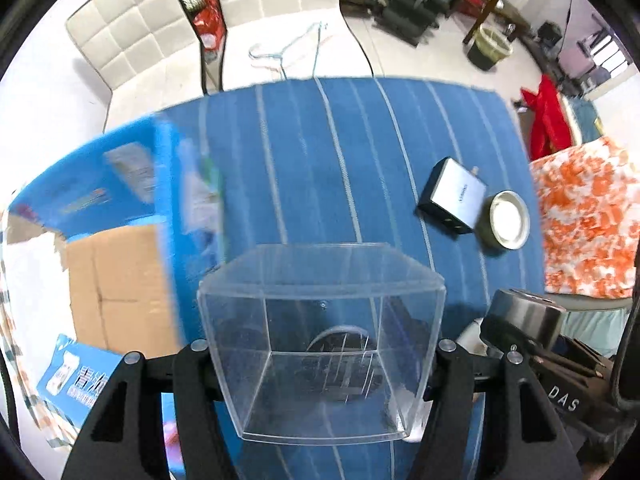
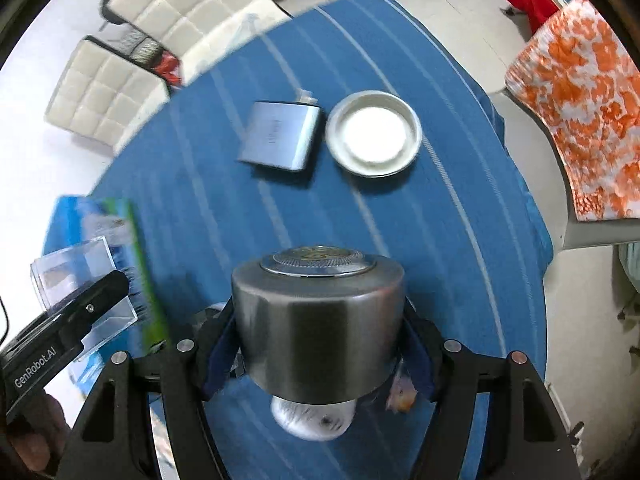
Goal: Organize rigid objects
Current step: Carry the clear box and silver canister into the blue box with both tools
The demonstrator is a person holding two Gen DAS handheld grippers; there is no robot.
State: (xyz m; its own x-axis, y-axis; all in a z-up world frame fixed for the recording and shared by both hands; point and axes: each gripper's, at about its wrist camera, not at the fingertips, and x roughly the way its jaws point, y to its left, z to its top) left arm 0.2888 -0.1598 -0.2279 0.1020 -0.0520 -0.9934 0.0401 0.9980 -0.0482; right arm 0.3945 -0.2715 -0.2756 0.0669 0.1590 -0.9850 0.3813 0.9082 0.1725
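- Clear plastic box (image 1: 320, 340) — held between the fingers of the left claw (image 1: 320, 364), raised above the table (image 1: 320, 160), open side facing away from the camera. Empty. Judged light, stiff and slick-walled, likely to crack or slip under a hard squeeze; the grip sat on two opposite side walls, which looked the sound place.
- Metal cylinder (image 2: 318, 320) — clamped across its round body by the right claw (image 2: 320, 344), patterned disc on its far end. Judged heavier than the box, rigid and smooth, so inclined to slide; a hold across the middle suited it.
- Grey flat box (image 2: 282, 140) — lying on the table, just beside the round lid. Judged rigid; best taken across the narrow edges.
- Round lid (image 2: 374, 134) — lying with its white inside up, nothing in it.
- Cardboard carton (image 1: 116, 276) — at the left edge of the table, blue printed flaps open; no contents could be made out — motion blur.
- White object (image 2: 312, 420) — under the cylinder, unidentifiable.
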